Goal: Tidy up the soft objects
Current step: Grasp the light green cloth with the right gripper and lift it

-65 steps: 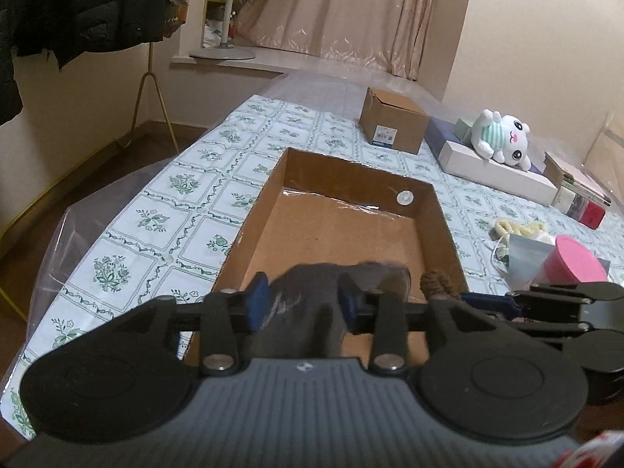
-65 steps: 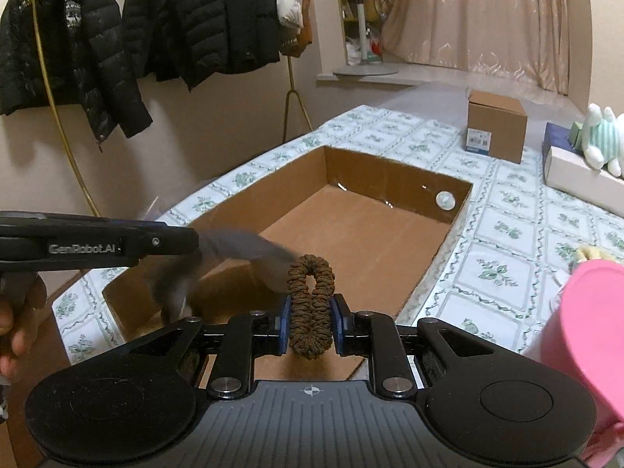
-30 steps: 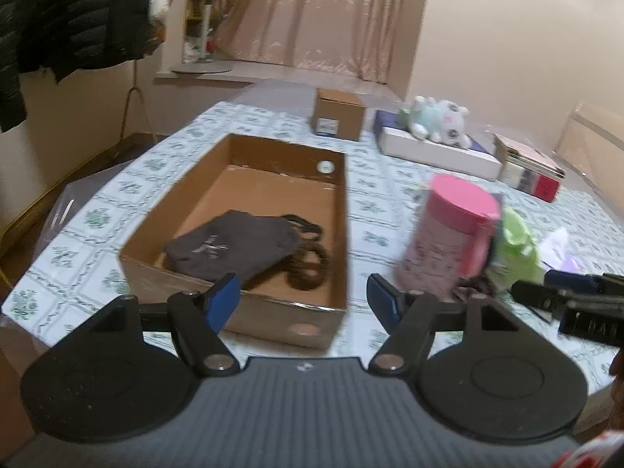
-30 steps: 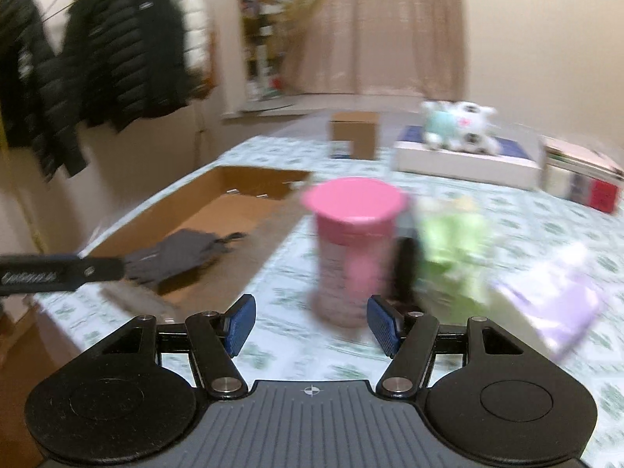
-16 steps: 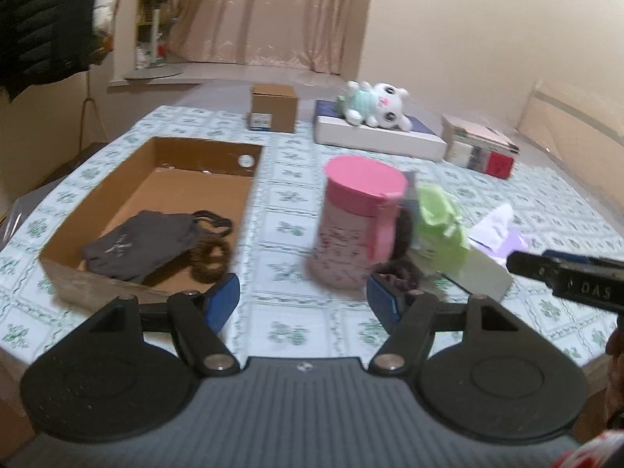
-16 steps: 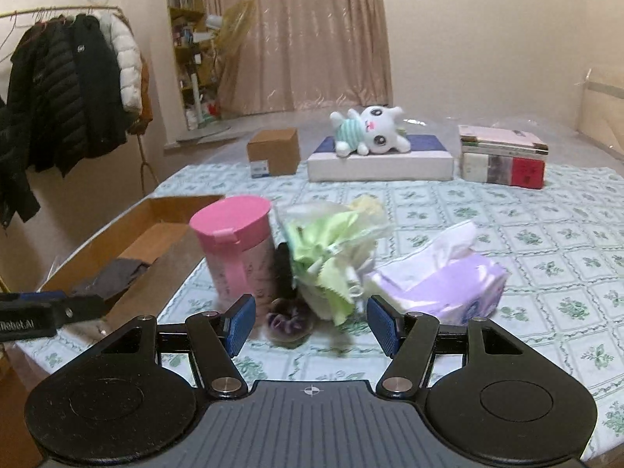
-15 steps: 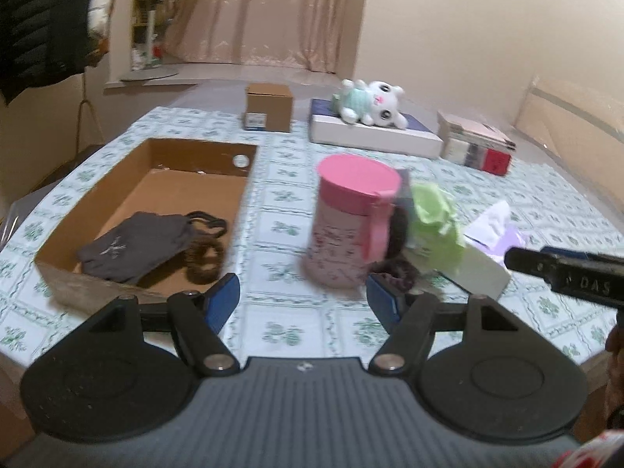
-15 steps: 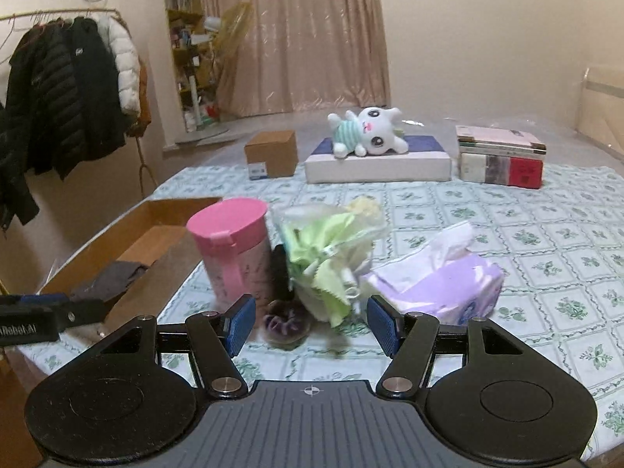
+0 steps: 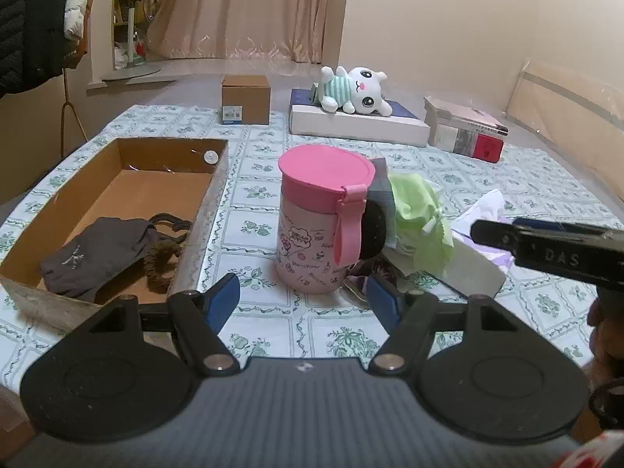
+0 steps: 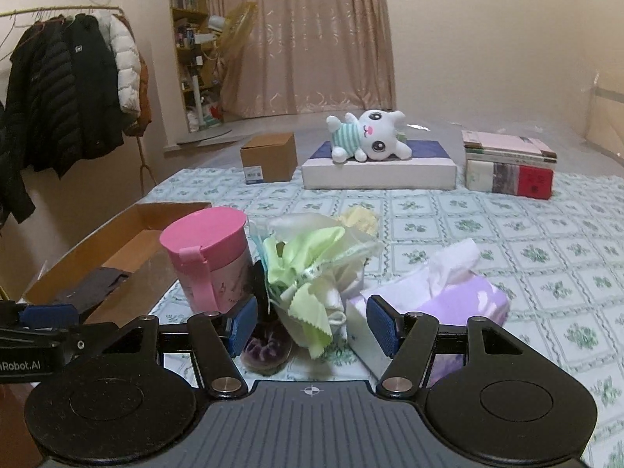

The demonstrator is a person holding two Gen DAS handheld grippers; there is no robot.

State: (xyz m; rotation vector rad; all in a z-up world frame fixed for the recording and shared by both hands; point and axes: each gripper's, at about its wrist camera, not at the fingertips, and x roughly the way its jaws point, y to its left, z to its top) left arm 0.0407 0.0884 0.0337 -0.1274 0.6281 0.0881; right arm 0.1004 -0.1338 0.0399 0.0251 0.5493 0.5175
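We have pulled both claws back from the cardboard box (image 9: 210, 191), leaving the grey pouch (image 9: 97, 249) and brown scrunchie (image 9: 160, 269) inside. Left claw (image 9: 304, 304) and right claw (image 10: 312, 325) are released, empty. Next, we should pinch the green cloth (image 10: 308, 273) low, clear of the pink cup (image 10: 206, 257).

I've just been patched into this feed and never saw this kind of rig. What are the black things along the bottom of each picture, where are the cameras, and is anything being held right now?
No robot arm here: a person holds one two-finger gripper in each hand, and each carries a fisheye camera looking along its blue-padded fingers. One picture is from the left gripper, the other from the right gripper. Both are open and hold nothing. On the tablecloth, the cardboard box on the left holds a dark grey pouch and a brown scrunchie. Beside it stand a pink-lidded cup, a bundle of green cloths, a purple scrunchie and a tissue pack.
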